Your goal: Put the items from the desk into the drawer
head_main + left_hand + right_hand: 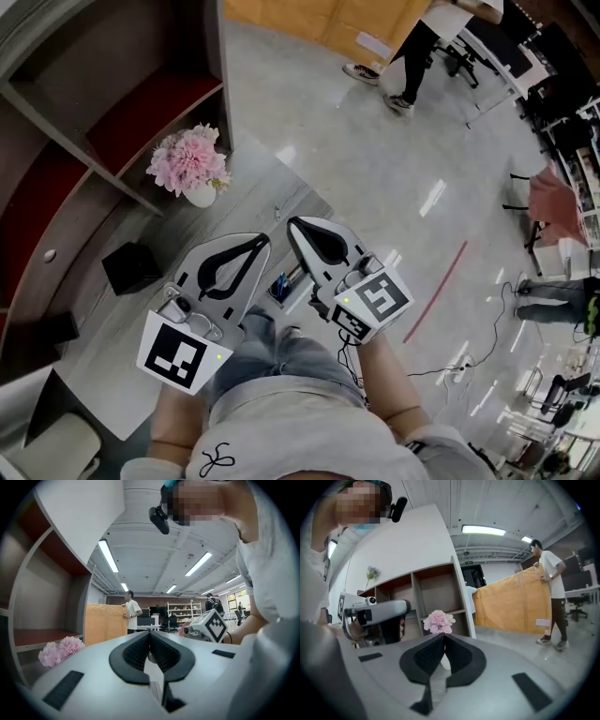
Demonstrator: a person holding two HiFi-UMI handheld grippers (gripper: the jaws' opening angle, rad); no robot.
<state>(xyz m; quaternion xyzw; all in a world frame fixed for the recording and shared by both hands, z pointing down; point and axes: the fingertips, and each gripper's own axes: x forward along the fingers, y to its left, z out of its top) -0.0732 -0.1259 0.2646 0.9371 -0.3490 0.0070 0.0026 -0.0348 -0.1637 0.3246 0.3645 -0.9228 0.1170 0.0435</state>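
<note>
**Both grippers empty and held up, items on the desk**

Your left gripper (150, 633) has its jaws pressed together, black ribbed pads meeting at the tips, nothing between them. Your right gripper (443, 635) is the same: jaws together, nothing pinched. In the head view you hold both close in front of your chest, side by side over the near edge of the desk (234, 211), touching none of the items.

Items on the grey desk:
- Bunch of pink flowers (187, 157), full round blooms, in a small white vase (201, 196). It stands upright just beside the open shelf unit (112, 122) with the red-brown interior.
- Black box (131, 267), matte and squarish, on the desk nearer to you than the flowers, left of your left gripper.
- Small blue item (279, 286) at the desk edge, seen between the two grippers. It's too small to tell what it is.
</note>
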